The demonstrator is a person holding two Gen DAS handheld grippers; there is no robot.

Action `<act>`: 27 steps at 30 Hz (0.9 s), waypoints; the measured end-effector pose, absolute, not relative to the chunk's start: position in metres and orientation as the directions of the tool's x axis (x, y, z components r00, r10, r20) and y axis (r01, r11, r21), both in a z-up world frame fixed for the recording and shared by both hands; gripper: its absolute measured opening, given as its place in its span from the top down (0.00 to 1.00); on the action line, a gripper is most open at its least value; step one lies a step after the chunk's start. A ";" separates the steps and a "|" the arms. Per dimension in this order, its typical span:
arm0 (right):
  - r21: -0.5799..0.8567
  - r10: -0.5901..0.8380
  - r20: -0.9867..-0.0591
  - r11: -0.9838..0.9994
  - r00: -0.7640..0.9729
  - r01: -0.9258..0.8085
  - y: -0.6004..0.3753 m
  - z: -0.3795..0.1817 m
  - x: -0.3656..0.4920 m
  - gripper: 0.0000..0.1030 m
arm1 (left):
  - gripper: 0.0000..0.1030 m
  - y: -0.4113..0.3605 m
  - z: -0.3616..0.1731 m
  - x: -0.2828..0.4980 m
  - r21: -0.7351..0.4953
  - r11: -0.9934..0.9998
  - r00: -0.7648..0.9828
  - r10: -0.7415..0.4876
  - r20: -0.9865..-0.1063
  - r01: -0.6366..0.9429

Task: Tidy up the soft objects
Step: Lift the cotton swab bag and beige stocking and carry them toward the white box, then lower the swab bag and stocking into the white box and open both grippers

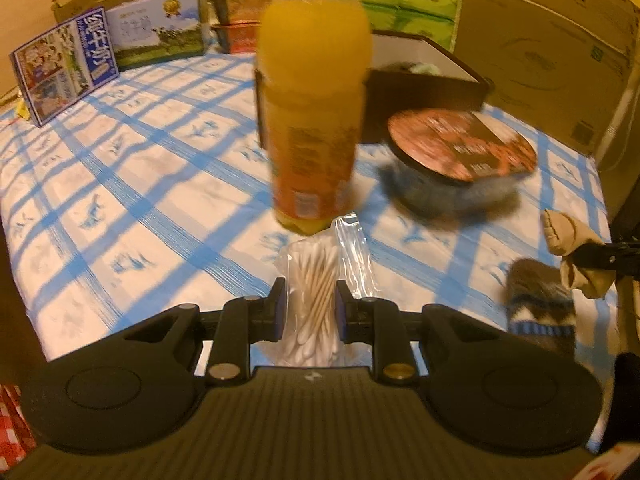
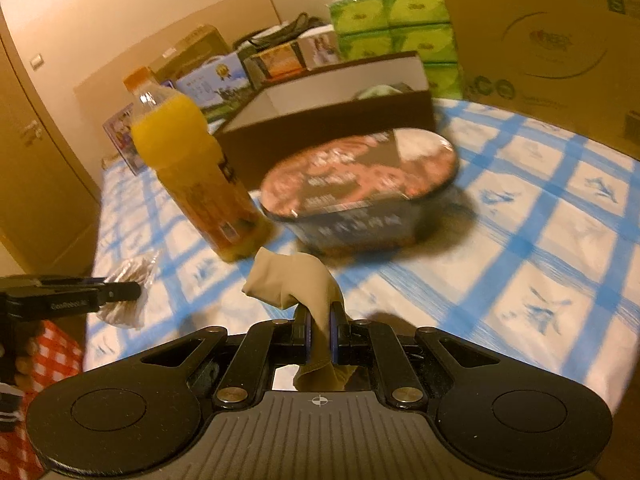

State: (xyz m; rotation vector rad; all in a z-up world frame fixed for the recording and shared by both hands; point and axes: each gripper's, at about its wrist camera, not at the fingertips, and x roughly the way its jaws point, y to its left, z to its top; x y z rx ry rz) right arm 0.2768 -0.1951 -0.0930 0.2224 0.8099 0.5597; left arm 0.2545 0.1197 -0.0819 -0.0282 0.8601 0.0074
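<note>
Left gripper (image 1: 310,306) pinches a clear bag of cotton swabs (image 1: 314,280) between its pads, bag sticking up out of the jaws, off the surface. Right gripper (image 2: 320,330) is clamped on a beige stocking (image 2: 294,280), cloth bunched above the pads, a tail hanging below them. A grey-blue knit sock (image 1: 540,308) lies on the cloth just below the right gripper in the left view.

Surface: blue-and-white check cloth (image 1: 140,184); tan wall and wooden door behind.

Ahead of both grippers: orange juice bottle (image 1: 314,120) upright, instant noodle bowl (image 2: 360,192) beside it, open dark box (image 2: 332,120) behind them. Cardboard carton (image 2: 552,40), green tissue packs (image 2: 392,28) and milk boxes (image 1: 64,64) line the far edge. Frames are motion-blurred
</note>
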 end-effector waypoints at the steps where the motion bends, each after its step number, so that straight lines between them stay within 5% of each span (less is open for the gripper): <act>1: 0.400 0.559 -0.616 0.829 0.556 -0.391 -0.191 -0.090 0.281 0.91 | 0.79 0.126 -0.080 0.258 -0.019 1.000 0.658 0.001 -0.753 -0.023; 27: 0.511 0.691 -0.462 0.720 0.557 -0.470 -0.082 -0.047 0.450 0.91 | 0.79 0.239 -0.047 0.416 -0.032 0.999 0.807 -0.041 -0.589 0.028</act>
